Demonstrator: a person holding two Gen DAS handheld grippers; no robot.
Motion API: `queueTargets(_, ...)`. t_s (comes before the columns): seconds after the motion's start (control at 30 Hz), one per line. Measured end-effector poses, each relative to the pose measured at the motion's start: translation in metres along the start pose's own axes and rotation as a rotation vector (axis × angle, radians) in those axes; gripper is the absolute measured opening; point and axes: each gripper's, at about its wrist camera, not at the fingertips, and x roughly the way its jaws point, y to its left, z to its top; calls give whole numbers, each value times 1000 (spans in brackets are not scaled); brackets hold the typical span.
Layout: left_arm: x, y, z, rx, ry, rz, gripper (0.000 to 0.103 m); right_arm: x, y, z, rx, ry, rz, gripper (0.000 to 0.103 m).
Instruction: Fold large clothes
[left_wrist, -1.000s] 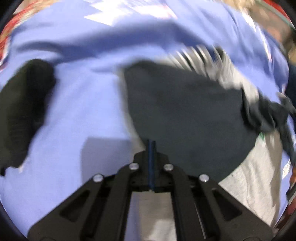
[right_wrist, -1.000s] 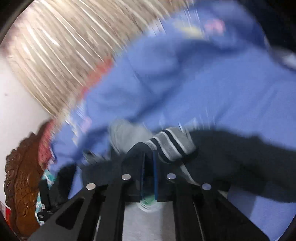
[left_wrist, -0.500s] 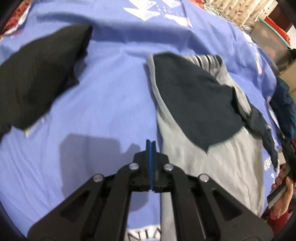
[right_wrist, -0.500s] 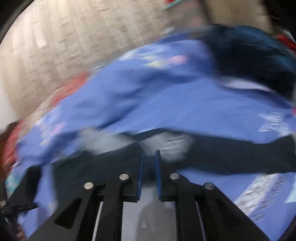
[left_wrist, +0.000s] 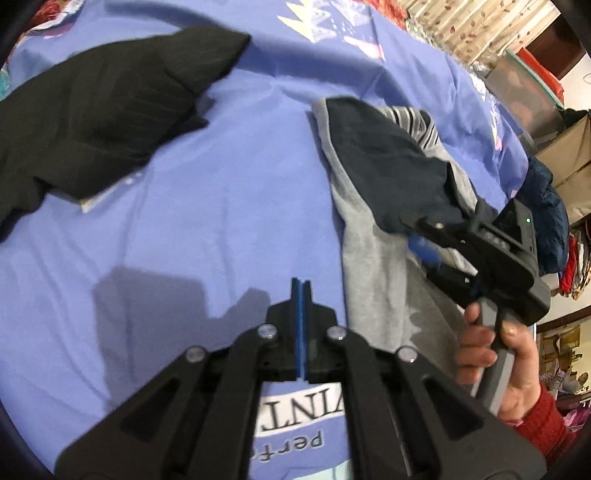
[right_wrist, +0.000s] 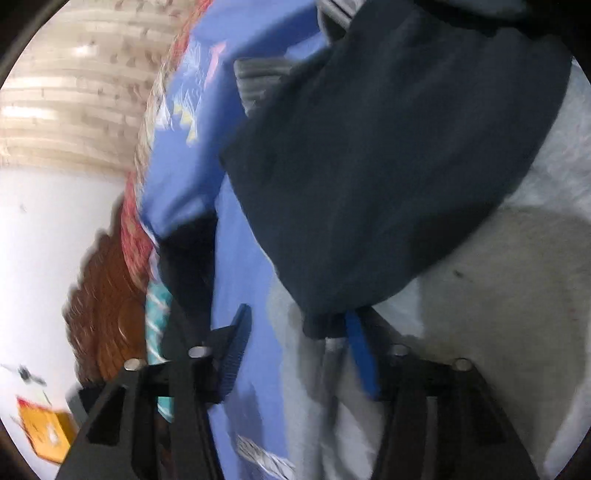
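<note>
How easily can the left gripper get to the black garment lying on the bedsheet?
Probably yes: only bare blue bedsheet lies between the left gripper and the black garment. Its jaws are shut, so they would need opening first.

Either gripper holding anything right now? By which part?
Nothing held. Left gripper shut, empty. Right gripper jaws closing around the tip of the dark navy sleeve, pads not yet pressing.

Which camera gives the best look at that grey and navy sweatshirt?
The left wrist view: the grey and navy sweatshirt lies there nearly whole on the blue bedsheet. The right wrist view shows only a blurred close-up of its navy sleeve and grey body.
</note>
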Motion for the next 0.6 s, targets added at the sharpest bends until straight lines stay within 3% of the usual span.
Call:
queueTargets(0.03, -5, 3, 1, -4, -14, -4, 0, 4, 13, -6, -41, 9, 27, 22)
queueTargets(0.1, -15, 12, 3, -21, -42, -11, 0, 31, 45, -23, -110, 115, 162, 22)
queueTargets(0.13, -20, 16, 4, -32, -57, -9, 0, 44, 55, -29, -134, 161, 185, 22)
queueTargets(0.2, -28, 24, 8, -54, -83, -1, 0, 72, 66, -47, -188, 268, 167, 22)
queueTargets(0.23, -30, 27, 9, -63, -90, 7, 0, 86, 63, -55, -201, 310, 108, 24)
queueTargets(0.27, -31, 29, 11, -68, -90, 17, 0, 91, 54, -59, -197, 317, 41, 25)
queueTargets(0.33, -30, 27, 15, -60, -87, 26, 0, 85, 39, -58, -150, 321, 35, 33)
queueTargets(0.37, -29, 22, 17, -45, -87, 25, 0, 73, 32, -58, -123, 318, 45, 38)
queueTargets(0.43, -24, 10, 22, -8, -86, 25, 0, 37, 25, -58, -131, 311, 68, 58)
queueTargets(0.5, -15, -8, 32, 38, -88, 15, 0, -5, 21, -54, -155, 291, 102, 61)
queueTargets(0.57, -2, -27, 42, 77, -86, 0, 0, -66, 9, -40, -166, 215, 105, 61)
queueTargets(0.6, 9, -39, 48, 97, -73, -7, 0, -106, -2, -30, -171, 132, 76, 61)
